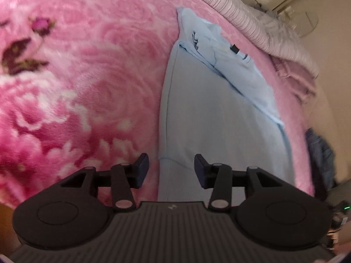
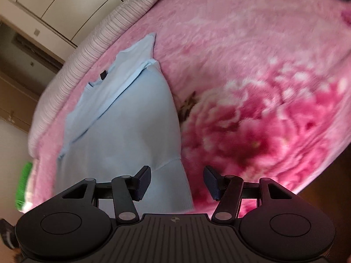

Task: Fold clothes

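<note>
From the left wrist, the black left gripper [image 1: 171, 168] is wide open and holds nothing. A soft light blue shirt [image 1: 219, 120], partly folded, lies flat on a fuzzy pink flower blanket [image 1: 76, 87].

From the right wrist, the black right gripper [image 2: 177, 180] is open too, above the shirt's bottom corner.

- Ahead and below: pink floral blanket [image 1: 87, 70] covering the bed.
- Along its far edge: striped pale quilt [image 2: 87, 50].
- Beyond, upper left: cream cabinet doors [image 2: 54, 6].
- Far right: beige wall [image 1: 329, 70].
</note>
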Tool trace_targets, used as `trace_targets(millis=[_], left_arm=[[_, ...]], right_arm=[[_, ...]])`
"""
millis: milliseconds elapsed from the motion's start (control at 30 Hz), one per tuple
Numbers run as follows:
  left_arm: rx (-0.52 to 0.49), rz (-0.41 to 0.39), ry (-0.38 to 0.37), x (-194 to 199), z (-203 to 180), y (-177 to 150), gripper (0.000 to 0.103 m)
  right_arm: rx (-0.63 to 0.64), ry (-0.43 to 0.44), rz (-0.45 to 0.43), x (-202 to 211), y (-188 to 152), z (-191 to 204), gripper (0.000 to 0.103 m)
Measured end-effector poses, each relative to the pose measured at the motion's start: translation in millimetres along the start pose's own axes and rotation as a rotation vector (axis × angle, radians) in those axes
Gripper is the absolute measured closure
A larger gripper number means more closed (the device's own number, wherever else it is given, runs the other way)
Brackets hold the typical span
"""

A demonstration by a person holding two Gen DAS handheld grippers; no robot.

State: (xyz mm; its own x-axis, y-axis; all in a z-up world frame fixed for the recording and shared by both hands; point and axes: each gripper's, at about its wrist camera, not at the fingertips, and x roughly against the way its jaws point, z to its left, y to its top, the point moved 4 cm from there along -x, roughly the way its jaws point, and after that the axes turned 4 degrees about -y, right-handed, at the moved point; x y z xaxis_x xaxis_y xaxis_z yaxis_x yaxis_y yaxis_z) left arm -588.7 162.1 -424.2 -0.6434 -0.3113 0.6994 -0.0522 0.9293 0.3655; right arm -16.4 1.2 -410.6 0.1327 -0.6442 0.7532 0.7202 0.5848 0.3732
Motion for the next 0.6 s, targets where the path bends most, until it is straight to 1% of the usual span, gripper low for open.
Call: trace_targets(millis=[100, 233, 367, 433, 500, 600], left_arm=[[0.058, 0.007, -0.069, -2, 12, 5, 0.062], [0.148, 0.011, -0.157, 1, 27, 1, 0.063], [0.135, 0.02, -0.194, -8, 22, 5, 0.063], [0.146, 0.024, -0.225, -17, 21, 12, 0.063], [0.145, 0.028, -0.241, -23, 20, 15, 0.065], [0.086, 0.038, -0.243, -25, 16, 14, 0.067]], right_arm=[[-0.035, 0.04, 0.003, -5, 2, -8, 0.046], [-0.025, 0.09, 0.006, -1, -2, -12, 0.047], [-0.04, 0.117, 0.012, -5, 1, -10, 0.051], [-0.038, 0.133, 0.015, -10, 5, -6, 0.057], [-0.036, 0.142, 0.023, -16, 8, -2, 0.059], [-0.048, 0.157, 0.029, -18, 10, -4, 0.062]])
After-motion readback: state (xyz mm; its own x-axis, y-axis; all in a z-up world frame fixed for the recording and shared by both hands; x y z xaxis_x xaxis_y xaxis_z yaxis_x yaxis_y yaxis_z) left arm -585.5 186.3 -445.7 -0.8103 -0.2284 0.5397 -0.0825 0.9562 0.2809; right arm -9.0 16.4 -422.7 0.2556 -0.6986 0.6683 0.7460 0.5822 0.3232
